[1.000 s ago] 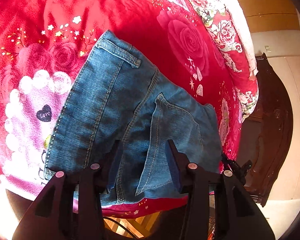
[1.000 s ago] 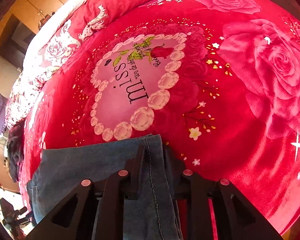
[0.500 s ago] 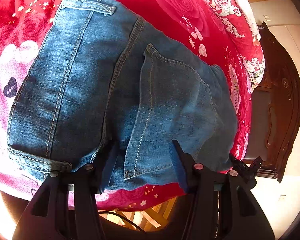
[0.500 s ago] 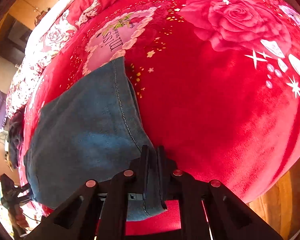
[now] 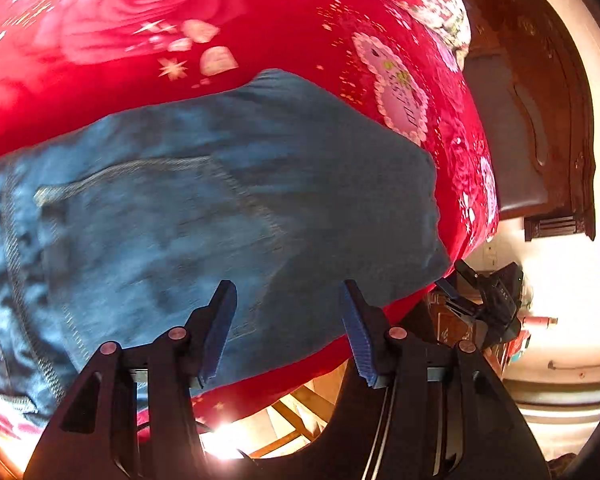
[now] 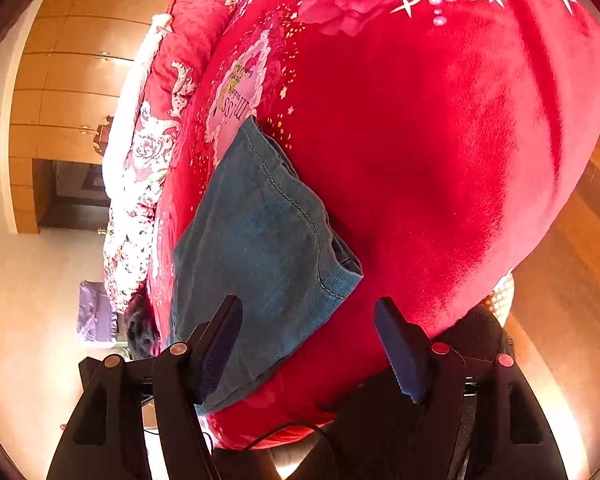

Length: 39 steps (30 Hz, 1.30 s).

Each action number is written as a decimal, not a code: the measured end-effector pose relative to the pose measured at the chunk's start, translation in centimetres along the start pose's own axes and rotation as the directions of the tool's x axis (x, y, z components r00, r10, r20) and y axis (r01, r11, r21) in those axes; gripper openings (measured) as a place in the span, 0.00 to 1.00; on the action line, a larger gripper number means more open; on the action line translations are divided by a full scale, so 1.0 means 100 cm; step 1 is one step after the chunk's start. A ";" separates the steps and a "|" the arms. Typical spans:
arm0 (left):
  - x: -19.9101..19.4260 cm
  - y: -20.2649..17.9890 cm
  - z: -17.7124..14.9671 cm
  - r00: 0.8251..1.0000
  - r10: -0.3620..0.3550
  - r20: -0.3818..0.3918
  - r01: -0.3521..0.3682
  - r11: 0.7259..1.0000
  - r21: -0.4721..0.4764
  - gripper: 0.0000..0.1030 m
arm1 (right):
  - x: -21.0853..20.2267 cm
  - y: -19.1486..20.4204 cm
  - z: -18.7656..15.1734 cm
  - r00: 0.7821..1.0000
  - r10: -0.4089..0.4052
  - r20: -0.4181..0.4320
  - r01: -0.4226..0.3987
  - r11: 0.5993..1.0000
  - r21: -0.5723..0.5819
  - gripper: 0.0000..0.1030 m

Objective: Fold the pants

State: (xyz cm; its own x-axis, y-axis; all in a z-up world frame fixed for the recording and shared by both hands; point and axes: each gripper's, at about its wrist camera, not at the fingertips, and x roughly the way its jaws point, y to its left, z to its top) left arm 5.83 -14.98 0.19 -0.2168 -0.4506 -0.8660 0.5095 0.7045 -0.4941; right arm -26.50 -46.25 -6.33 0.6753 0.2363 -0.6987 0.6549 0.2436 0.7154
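The blue denim pants (image 5: 204, 208) lie folded in a compact stack on the red rose-print blanket (image 5: 100, 52), near the bed's front edge. A back pocket faces up. My left gripper (image 5: 286, 320) is open and empty, just above the stack's near edge. In the right wrist view the folded pants (image 6: 260, 248) show their hem corner and seam. My right gripper (image 6: 308, 344) is open and empty, pulled back from that corner. The right gripper also shows in the left wrist view (image 5: 484, 296) at the right, off the bed.
The blanket (image 6: 440, 140) drapes over the bed's edge. A dark wooden headboard (image 5: 540, 120) stands at the right. Wooden floor (image 6: 572, 240) lies below the bed. Wooden wardrobe panels (image 6: 72, 80) fill the far wall.
My right gripper was shut on the pants' edge, laid it over the stack, then opened and drew back. My left gripper stayed open and swung across the pants to the right.
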 end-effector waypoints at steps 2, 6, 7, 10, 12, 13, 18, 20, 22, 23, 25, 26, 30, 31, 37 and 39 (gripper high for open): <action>0.015 -0.033 0.023 1.000 0.010 -0.029 -0.009 0.999 0.052 0.50 | 0.013 -0.004 0.003 0.999 0.038 -0.003 -0.038 0.999 0.033 0.69; 0.045 -0.097 0.066 0.996 0.040 -0.082 -0.028 0.989 0.144 0.50 | 0.033 -0.011 0.007 0.988 0.150 0.037 -0.153 0.979 0.134 0.73; 0.053 -0.112 0.077 0.994 0.054 -0.091 -0.038 0.986 0.165 0.51 | 0.033 -0.012 0.007 0.980 0.185 0.067 -0.194 0.970 0.148 0.74; 0.081 -0.157 0.109 0.989 0.088 -0.119 -0.059 0.973 0.222 0.55 | 0.036 -0.018 0.003 0.958 0.258 0.129 -0.279 0.940 0.196 0.77; 0.103 -0.185 0.129 0.982 0.118 -0.150 -0.076 0.962 0.261 0.57 | 0.036 -0.020 0.002 0.953 0.266 0.142 -0.291 0.937 0.195 0.77; 0.115 -0.198 0.138 0.977 0.136 -0.162 -0.087 0.956 0.281 0.57 | 0.037 -0.021 0.003 0.952 0.273 0.140 -0.297 0.934 0.200 0.77; 0.170 -0.251 0.172 0.956 0.220 -0.196 -0.137 0.921 0.366 0.57 | 0.035 -0.017 0.003 0.954 0.264 0.142 -0.287 0.942 0.173 0.78; 0.190 -0.259 0.183 0.949 0.210 -0.234 -0.121 0.931 0.345 0.57 | 0.034 -0.015 0.002 0.954 0.262 0.143 -0.284 0.945 0.161 0.80; 0.210 -0.263 0.190 0.936 0.204 -0.287 -0.103 0.939 0.329 0.57 | 0.035 -0.014 0.002 0.955 0.259 0.144 -0.280 0.948 0.154 0.80; 0.220 -0.264 0.192 0.927 0.215 -0.308 -0.105 0.936 0.337 0.57 | 0.033 -0.014 0.001 0.955 0.259 0.145 -0.280 0.948 0.150 0.81; 0.236 -0.270 0.196 0.906 0.263 -0.330 -0.125 0.914 0.386 0.57 | 0.034 -0.012 0.002 0.956 0.255 0.145 -0.275 0.951 0.142 0.82; 0.243 -0.272 0.195 0.893 0.291 -0.342 -0.130 0.896 0.424 0.57 | 0.035 -0.011 0.002 0.957 0.253 0.145 -0.273 0.952 0.139 0.83; 0.263 -0.281 0.182 0.837 0.350 -0.420 -0.069 0.829 0.555 0.64 | 0.035 -0.009 0.002 0.958 0.249 0.145 -0.268 0.954 0.132 0.84; 0.264 -0.285 0.176 0.827 0.357 -0.433 -0.035 0.803 0.596 0.73 | 0.035 -0.008 0.003 0.958 0.248 0.146 -0.267 0.955 0.132 0.84; 0.271 -0.300 0.136 0.780 0.489 -0.391 0.036 0.588 0.808 0.79 | 0.037 -0.004 0.004 0.960 0.240 0.145 -0.258 0.959 0.121 0.87; 0.273 -0.303 0.128 0.780 0.517 -0.352 0.026 0.535 0.844 0.78 | 0.038 -0.004 0.004 0.960 0.240 0.146 -0.258 0.959 0.120 0.87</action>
State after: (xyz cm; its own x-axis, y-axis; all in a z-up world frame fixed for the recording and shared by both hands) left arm -4.86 -55.65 -7.50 -0.1989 0.2060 -0.9581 0.9700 -0.0980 -0.2224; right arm -24.03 -45.85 -9.25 0.8546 0.1476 -0.4978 0.4947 0.0597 0.8670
